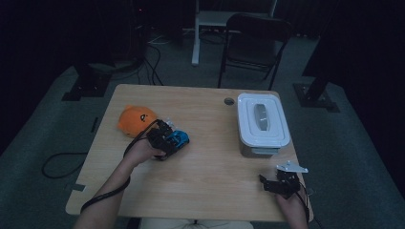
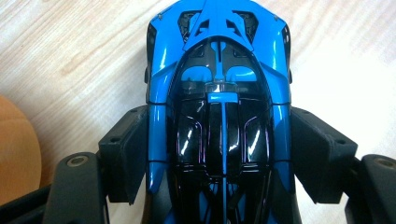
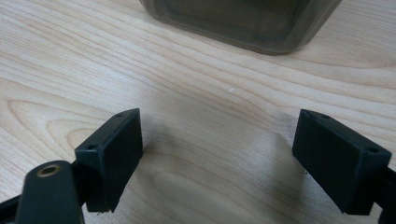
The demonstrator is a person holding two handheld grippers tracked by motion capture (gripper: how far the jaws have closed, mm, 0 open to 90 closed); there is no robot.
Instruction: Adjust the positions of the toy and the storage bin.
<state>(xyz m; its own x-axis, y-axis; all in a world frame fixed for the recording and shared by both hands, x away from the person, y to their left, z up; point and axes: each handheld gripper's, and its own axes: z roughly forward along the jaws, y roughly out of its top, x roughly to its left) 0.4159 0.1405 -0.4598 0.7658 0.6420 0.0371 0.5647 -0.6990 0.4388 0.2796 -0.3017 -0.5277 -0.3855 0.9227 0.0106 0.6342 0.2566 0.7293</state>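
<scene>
A blue and black toy car (image 2: 219,116) lies on the wooden table (image 1: 205,181), left of centre. My left gripper (image 2: 219,144) straddles it, and both black pads (image 2: 128,158) press against the car's sides. From above, that left gripper (image 1: 171,141) covers the car (image 1: 181,138) from the near left, held in a hand. My right gripper (image 1: 273,183) rests low at the table's front right corner. In its own view the right gripper (image 3: 219,154) is open, with bare wood between its pads (image 3: 114,149).
An orange soft toy (image 1: 136,119) sits just left of the car, its edge also visible in the left gripper view (image 2: 16,149). A grey box with a white lid (image 1: 261,123) stands at the right, close ahead of the right gripper (image 3: 243,23). A folding chair (image 1: 255,38) stands beyond the table.
</scene>
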